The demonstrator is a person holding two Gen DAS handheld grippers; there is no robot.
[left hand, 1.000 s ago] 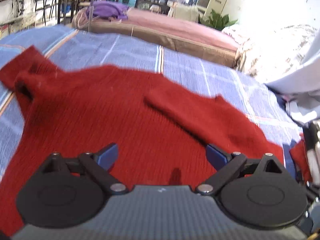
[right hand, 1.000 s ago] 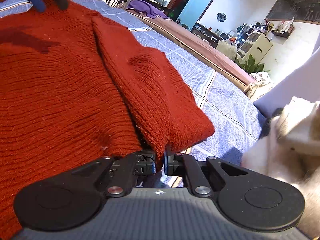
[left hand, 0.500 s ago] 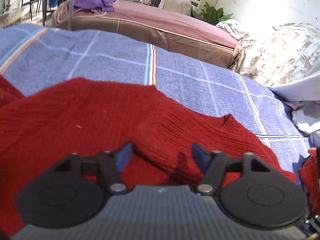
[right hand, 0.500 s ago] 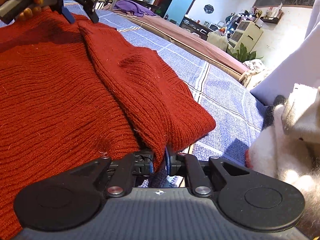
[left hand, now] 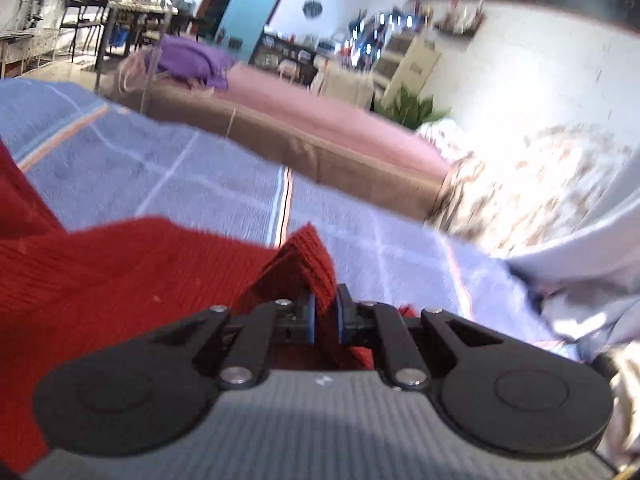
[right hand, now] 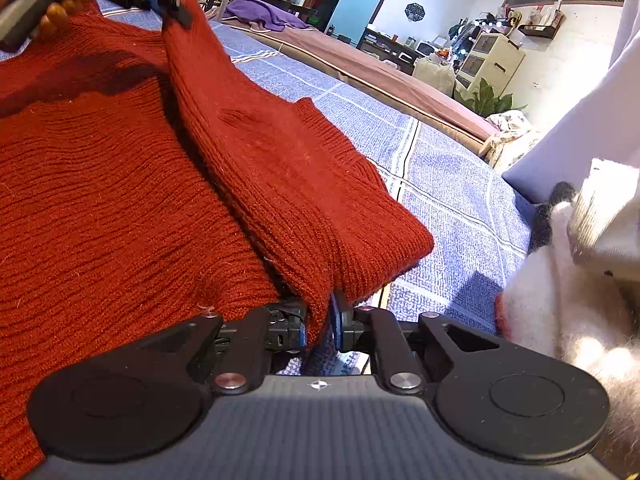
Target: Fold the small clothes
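Note:
A red knit sweater (right hand: 120, 200) lies on a blue checked bedspread (right hand: 452, 200), one sleeve folded across its body. My left gripper (left hand: 325, 316) is shut on the sweater's upper edge (left hand: 308, 260) and lifts it a little; it also shows at the top left of the right wrist view (right hand: 168, 4), held by a hand. My right gripper (right hand: 320, 328) is shut on the sweater's lower edge near the hem (right hand: 320, 280).
White and grey fluffy clothes (right hand: 572, 280) lie at the right. A pale sheet (left hand: 580, 272) lies on the bedspread's right side. A brown and pink bed (left hand: 320, 136) with a purple cloth (left hand: 192, 60) stands behind.
My left gripper went from open above the sweater to shut on its upper edge and raised it. My right gripper stayed shut on the lower edge.

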